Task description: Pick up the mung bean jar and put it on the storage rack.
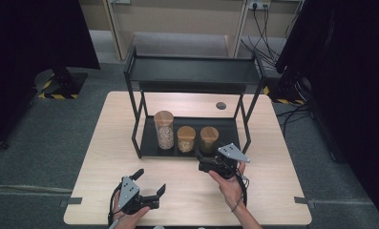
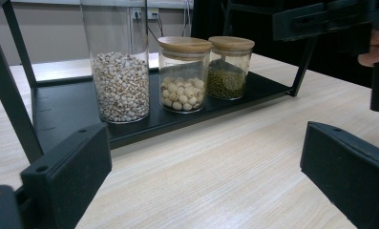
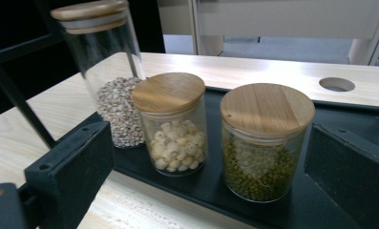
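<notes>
A black two-tier rack [image 1: 146, 143] stands on the wooden table [image 1: 273, 191]. Its lower shelf [image 2: 58, 109] carries three glass jars with wooden lids. The tall jar [image 1: 164, 130] [image 2: 120, 81] [image 3: 111, 86] holds pale grain, the middle jar [image 1: 186, 139] [image 2: 183, 76] [image 3: 173, 129] white round seeds, and the right jar [image 1: 209, 138] [image 2: 229, 69] [image 3: 263, 143] green beans. My right gripper [image 1: 204, 157] [image 3: 211, 138] is open just in front of the green-bean jar, its jaws flanking the two shorter jars. My left gripper [image 1: 150, 182] [image 2: 206, 143] is open low over the table's front left, with nothing between its jaws.
The rack's upper shelf [image 1: 194, 70] overhangs the jars, and its thin legs [image 2: 15, 100] stand at the corners. A round cable hole [image 1: 221, 105] [image 3: 337, 84] lies behind the rack. Bare tabletop lies around both hands. Dark stands and cables sit beyond the table.
</notes>
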The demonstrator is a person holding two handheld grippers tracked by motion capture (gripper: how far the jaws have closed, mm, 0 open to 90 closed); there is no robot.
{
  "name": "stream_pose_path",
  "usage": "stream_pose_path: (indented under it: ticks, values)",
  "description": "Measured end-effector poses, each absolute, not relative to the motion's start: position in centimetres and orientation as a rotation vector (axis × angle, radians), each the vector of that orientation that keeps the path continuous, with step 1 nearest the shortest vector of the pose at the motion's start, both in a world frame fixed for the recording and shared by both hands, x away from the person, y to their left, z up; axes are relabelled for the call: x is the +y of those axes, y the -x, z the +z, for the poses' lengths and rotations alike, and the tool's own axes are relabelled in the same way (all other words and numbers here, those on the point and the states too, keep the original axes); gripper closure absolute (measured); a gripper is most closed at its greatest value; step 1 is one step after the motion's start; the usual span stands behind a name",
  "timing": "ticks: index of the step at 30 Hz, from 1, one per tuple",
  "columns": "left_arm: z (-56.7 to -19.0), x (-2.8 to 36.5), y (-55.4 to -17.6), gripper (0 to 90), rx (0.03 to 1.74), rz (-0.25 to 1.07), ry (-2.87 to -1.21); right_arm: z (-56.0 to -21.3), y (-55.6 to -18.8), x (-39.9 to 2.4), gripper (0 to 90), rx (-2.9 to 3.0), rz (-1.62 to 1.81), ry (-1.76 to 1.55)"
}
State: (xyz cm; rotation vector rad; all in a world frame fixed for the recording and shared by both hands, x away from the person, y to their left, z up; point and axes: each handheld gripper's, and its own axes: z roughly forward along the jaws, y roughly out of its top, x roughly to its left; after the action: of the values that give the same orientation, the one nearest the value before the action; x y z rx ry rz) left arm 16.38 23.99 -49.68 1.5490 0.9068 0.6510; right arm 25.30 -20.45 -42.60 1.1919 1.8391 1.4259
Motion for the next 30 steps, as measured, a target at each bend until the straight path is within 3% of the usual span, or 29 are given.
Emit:
stream_pose_path:
  ticks: [30]
  values:
    - [-49.6,24.1,-16.4,2.7,0.91,0.654,-1.542,-43.3,-21.0,-21.0,3.5,1.881,1.536,-1.074]
